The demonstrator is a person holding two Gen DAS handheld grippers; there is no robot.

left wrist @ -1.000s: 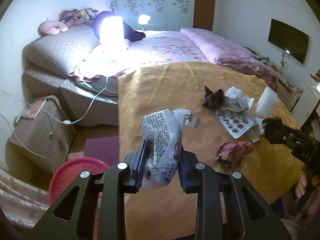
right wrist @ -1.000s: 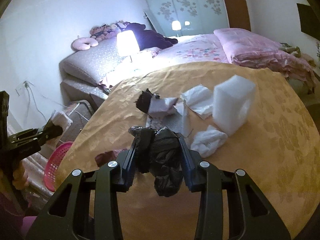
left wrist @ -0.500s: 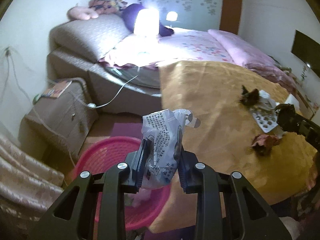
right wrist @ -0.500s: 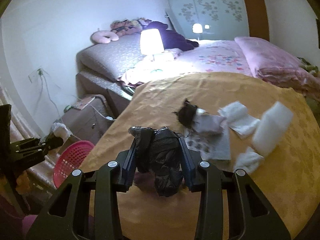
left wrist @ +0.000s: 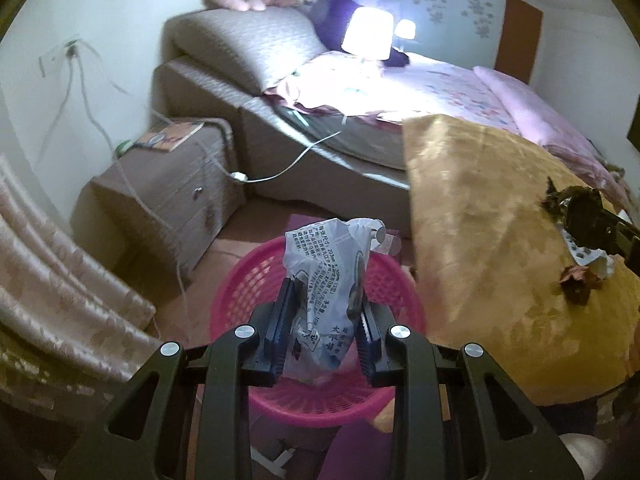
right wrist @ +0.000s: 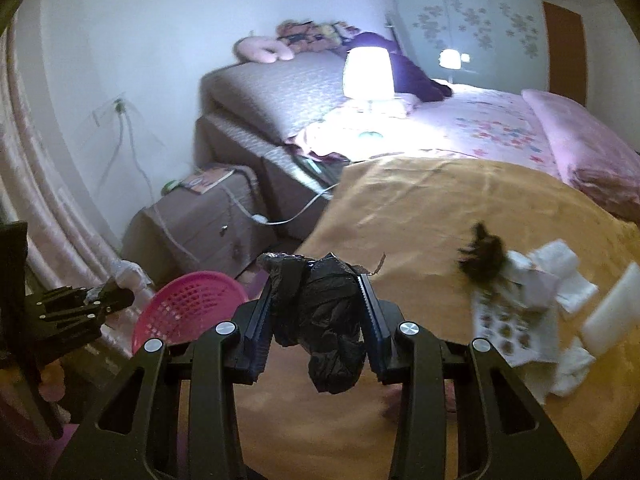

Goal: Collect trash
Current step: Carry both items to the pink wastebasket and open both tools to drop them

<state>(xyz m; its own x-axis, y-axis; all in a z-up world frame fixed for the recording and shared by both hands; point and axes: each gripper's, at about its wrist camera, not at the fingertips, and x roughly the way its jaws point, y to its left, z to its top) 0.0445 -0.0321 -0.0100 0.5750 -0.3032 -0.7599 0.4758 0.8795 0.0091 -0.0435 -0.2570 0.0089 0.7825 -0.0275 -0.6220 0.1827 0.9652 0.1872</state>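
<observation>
My left gripper (left wrist: 325,320) is shut on a crumpled white printed wrapper (left wrist: 326,276) and hangs right above the pink mesh basket (left wrist: 256,280) on the floor. My right gripper (right wrist: 316,320) is shut on a crumpled black plastic bag (right wrist: 324,320) over the near edge of the yellow-covered table (right wrist: 420,220). The basket (right wrist: 188,304) lies down to its left, and the left gripper (right wrist: 108,300) shows there at the far left. More trash lies on the table: a dark tuft (right wrist: 484,256), a blister sheet (right wrist: 512,328), white tissues (right wrist: 560,276) and a dried pinkish scrap (left wrist: 580,280).
A white foam block (right wrist: 612,316) stands at the table's right edge. A bedside cabinet (left wrist: 160,192) with trailing cables, a bed (left wrist: 440,92) with a lit lamp (left wrist: 368,36), and a curtain (left wrist: 60,300) at the left surround the basket.
Both grippers have swung left, away from the table. The left one, still gripping the wrapper, now hangs over the basket. The right one, still gripping the black bag, has come to the table's edge.
</observation>
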